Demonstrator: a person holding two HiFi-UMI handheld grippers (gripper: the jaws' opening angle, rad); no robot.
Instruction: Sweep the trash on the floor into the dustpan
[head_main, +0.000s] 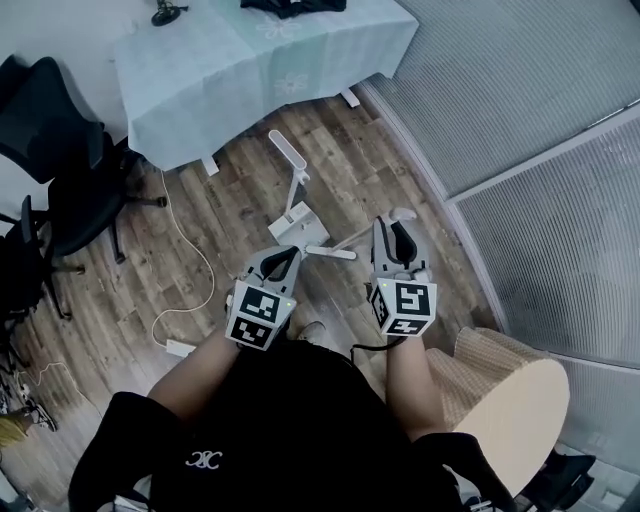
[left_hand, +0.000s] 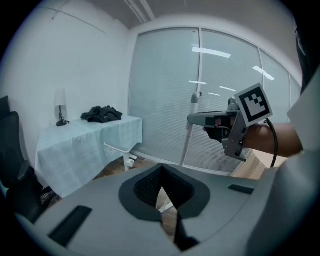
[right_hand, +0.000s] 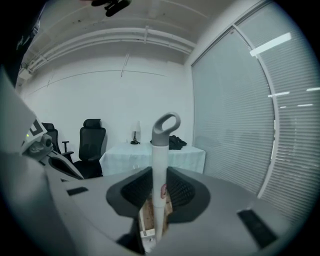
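Broom (right_hand: 159, 150): white pole with a grey loop on top, standing upright between the pads of the right gripper (right_hand: 159, 192), which is clamping it near the top, below the loop. In the head view the pole is slanting down to the white broom head (head_main: 331, 252), which is resting on the wood floor (head_main: 230, 215) just beside the dustpan (head_main: 297, 222). The dustpan is sitting near the corner of the cloth-covered table (head_main: 200, 90), its long handle sticking up.

Left gripper (head_main: 280, 256) is hovering beside the right one, jaws drawn together, nothing in them.

I am not making out any trash on the floor.

Handling, as judgement: the pole is looking light, stiff and smooth, so it is likely to twist in the pads. A second hold lower down should steady the sweep. The dustpan is looking light enough to skate, so it is best taken by its handle.
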